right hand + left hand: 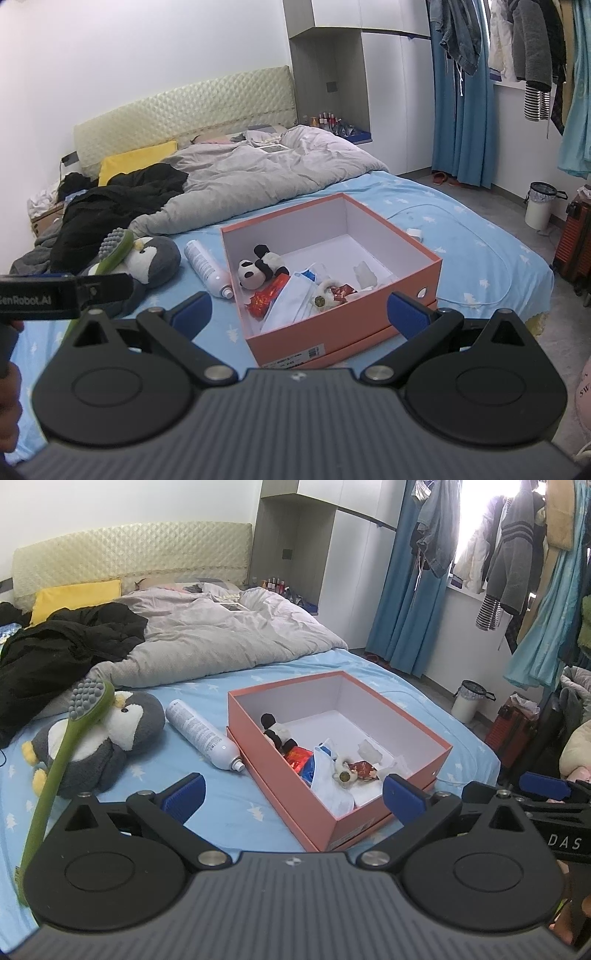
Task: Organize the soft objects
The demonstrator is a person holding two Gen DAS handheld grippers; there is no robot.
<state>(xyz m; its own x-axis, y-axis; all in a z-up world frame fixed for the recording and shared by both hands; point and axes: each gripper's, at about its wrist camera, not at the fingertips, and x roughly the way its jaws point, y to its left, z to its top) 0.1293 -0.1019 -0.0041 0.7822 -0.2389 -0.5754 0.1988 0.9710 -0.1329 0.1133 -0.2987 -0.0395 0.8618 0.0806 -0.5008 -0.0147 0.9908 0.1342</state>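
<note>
An open salmon-pink box [280, 794] [430, 266] stands on the blue bed sheet. Inside lie a panda plush [258, 271] [277, 734], a red packet [264, 295], white plastic bags [295, 301] and a small cream toy [323, 299]. A grey penguin plush [110, 734] [155, 258] lies left of the box, with a green long-handled brush [55, 764] [114, 251] propped over it. A white spray can [203, 734] [207, 269] lies between penguin and box. My left gripper [295, 797] is open and empty in front of the box. My right gripper [299, 314] is open and empty, just before the box's near wall.
A grey duvet [221, 635], a black coat [55, 646] and a yellow pillow [74, 596] fill the head of the bed. Blue curtains [461, 110], hanging clothes [517, 554], a white bin [537, 206] and a red suitcase [576, 243] stand to the right.
</note>
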